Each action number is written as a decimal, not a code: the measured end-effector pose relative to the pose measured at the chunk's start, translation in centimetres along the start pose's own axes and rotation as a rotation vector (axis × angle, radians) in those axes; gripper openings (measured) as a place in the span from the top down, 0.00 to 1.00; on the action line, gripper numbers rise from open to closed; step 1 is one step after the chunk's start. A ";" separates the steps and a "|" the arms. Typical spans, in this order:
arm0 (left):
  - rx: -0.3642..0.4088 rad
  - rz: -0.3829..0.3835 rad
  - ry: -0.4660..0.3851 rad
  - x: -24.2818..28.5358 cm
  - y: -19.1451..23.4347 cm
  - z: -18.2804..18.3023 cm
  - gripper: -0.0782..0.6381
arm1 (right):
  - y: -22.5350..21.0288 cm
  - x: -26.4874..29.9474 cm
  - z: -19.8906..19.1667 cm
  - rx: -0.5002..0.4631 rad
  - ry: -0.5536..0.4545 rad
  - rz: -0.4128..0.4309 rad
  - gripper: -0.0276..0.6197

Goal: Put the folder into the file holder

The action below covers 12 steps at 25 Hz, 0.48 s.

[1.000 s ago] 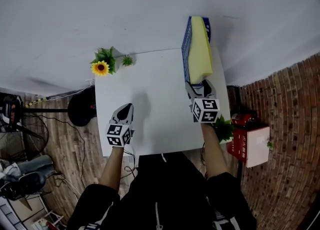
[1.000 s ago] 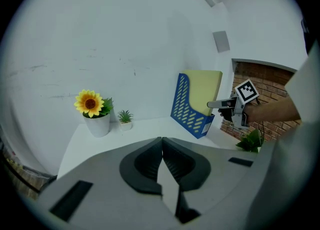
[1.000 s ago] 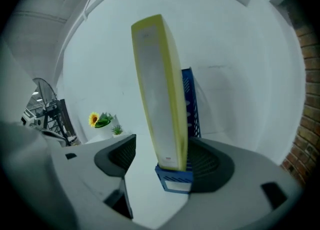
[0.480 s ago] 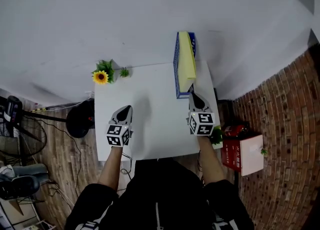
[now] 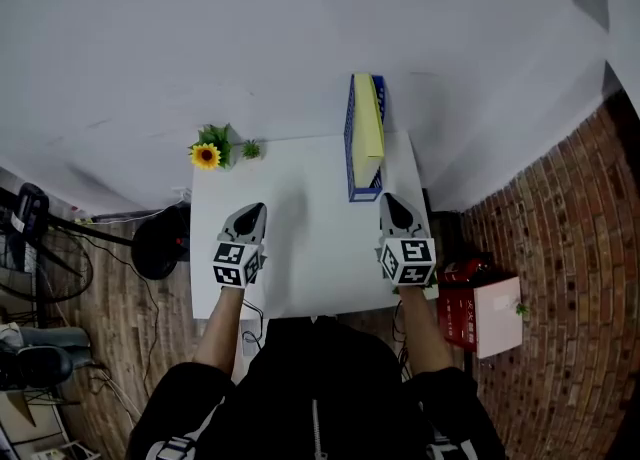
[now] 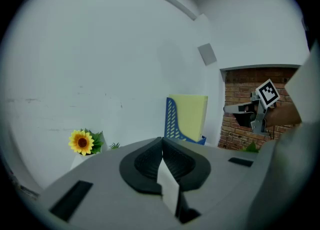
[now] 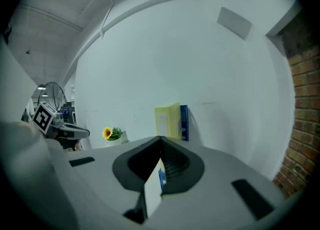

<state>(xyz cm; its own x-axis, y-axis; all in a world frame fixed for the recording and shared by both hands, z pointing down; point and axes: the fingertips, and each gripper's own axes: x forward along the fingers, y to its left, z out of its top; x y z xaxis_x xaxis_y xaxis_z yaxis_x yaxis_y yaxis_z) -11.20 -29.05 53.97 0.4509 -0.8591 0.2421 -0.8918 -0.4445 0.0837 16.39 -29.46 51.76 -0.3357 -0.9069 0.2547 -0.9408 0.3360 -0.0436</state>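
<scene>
A yellow folder [image 5: 367,128] stands upright inside the blue file holder [image 5: 349,143] at the back right of the white table [image 5: 310,248]. My right gripper [image 5: 389,199] hovers just in front of the holder, clear of the folder, its jaws shut with nothing between them. My left gripper [image 5: 253,209] is over the table's left half, also shut and empty. In the left gripper view the folder [image 6: 192,116] and holder [image 6: 172,121] stand ahead of the closed jaws [image 6: 162,139]. In the right gripper view the folder [image 7: 166,119] sits beyond the closed jaws [image 7: 160,137].
A sunflower in a pot [image 5: 207,155] and a small green plant [image 5: 251,149] stand at the table's back left corner. A red box [image 5: 478,303] sits on the floor to the right by the brick wall. A black round stand base [image 5: 160,243] is left of the table.
The right gripper's jaws, open at the folder's near end a second ago, have shut and drawn back from it. Both grippers have lifted; the folder now stands straighter in the holder.
</scene>
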 end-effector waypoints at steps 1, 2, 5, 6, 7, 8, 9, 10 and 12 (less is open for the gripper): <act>0.005 -0.003 -0.010 -0.1 -0.2 0.6 0.86 | 0.3 -0.4 0.3 -0.006 -0.007 0.004 0.94; 0.010 -0.006 -0.021 -0.3 -0.5 1.1 0.86 | 0.6 -0.9 0.6 -0.012 -0.014 0.008 0.94; 0.027 -0.015 -0.050 -0.8 -1.3 2.4 0.86 | 1.5 -2.3 1.2 -0.020 -0.035 0.014 0.94; 0.033 -0.017 -0.060 -0.9 -1.5 2.7 0.86 | 1.6 -2.7 1.2 -0.019 -0.039 0.014 0.94; 0.036 -0.020 -0.068 -1.1 -1.8 3.0 0.86 | 1.7 -3.0 1.2 -0.017 -0.040 0.012 0.94; 0.035 -0.024 -0.073 -1.2 -2.1 3.2 0.86 | 1.8 -3.2 1.0 -0.016 -0.039 0.009 0.94; 0.034 -0.026 -0.076 -1.4 -2.4 3.3 0.86 | 1.8 -3.4 0.8 -0.017 -0.036 0.005 0.94; 0.033 -0.028 -0.078 -1.6 -2.7 3.4 0.86 | 1.8 -3.6 0.6 -0.021 -0.032 0.002 0.94; 0.031 -0.031 -0.083 -1.9 -3.1 3.5 0.86 | 1.8 -3.9 0.3 -0.032 -0.026 -0.001 0.94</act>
<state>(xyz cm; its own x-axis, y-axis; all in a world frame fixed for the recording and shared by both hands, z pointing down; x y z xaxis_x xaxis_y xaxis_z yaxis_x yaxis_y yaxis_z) -9.12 -26.93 49.90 0.4810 -0.8622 0.1588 -0.8764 -0.4779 0.0595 16.05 -25.37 50.42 -0.3359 -0.9134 0.2298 -0.9395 0.3423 -0.0124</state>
